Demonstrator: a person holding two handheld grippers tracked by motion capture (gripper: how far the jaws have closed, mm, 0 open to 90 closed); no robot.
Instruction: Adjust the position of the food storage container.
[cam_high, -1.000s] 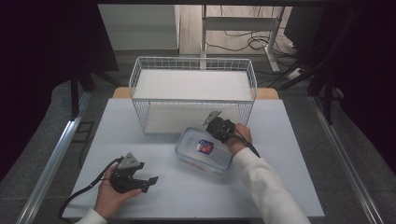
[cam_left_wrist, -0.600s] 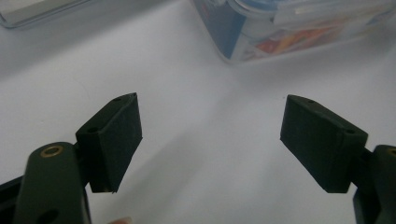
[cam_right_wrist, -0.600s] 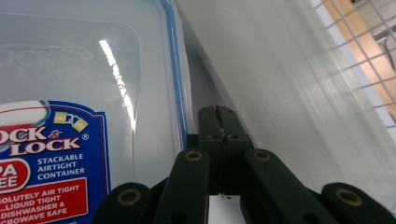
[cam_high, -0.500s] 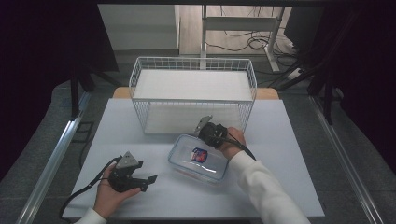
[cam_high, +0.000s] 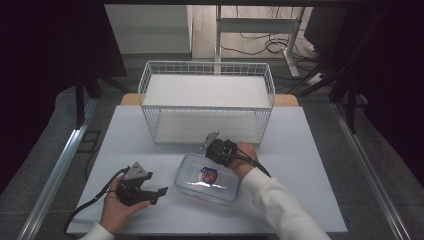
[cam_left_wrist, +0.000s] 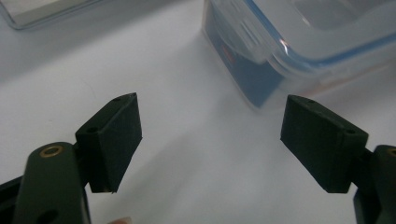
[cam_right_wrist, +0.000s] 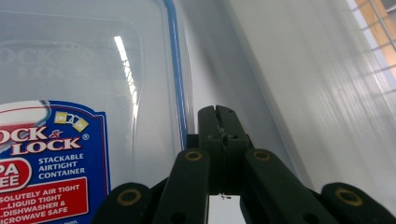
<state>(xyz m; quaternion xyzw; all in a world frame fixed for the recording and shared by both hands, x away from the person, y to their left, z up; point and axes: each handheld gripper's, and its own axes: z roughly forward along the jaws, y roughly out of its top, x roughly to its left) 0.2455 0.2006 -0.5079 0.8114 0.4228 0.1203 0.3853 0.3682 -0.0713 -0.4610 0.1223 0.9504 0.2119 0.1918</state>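
We find the clear plastic container (cam_high: 209, 179) lying on the white table (cam_high: 310, 150), just in front of the wire basket (cam_high: 207, 102). The right gripper (cam_high: 216, 150) sits at the container's far edge, its jaws clenched together with nothing visibly between them. The left gripper (cam_high: 152, 192) rests on the table near the container's left side, jaws spread and holding nothing.

— What's on the table, counted?
— One clear plastic container (cam_high: 208, 178) with a blue-edged lid and one printed label (cam_high: 209, 175) on it.
— Baskets?
— One white wire basket (cam_high: 207, 102), at the far side.
— And grippers?
— Two: one left gripper (cam_high: 155, 193), one right gripper (cam_high: 212, 148), each with two black jaws and in one hand.
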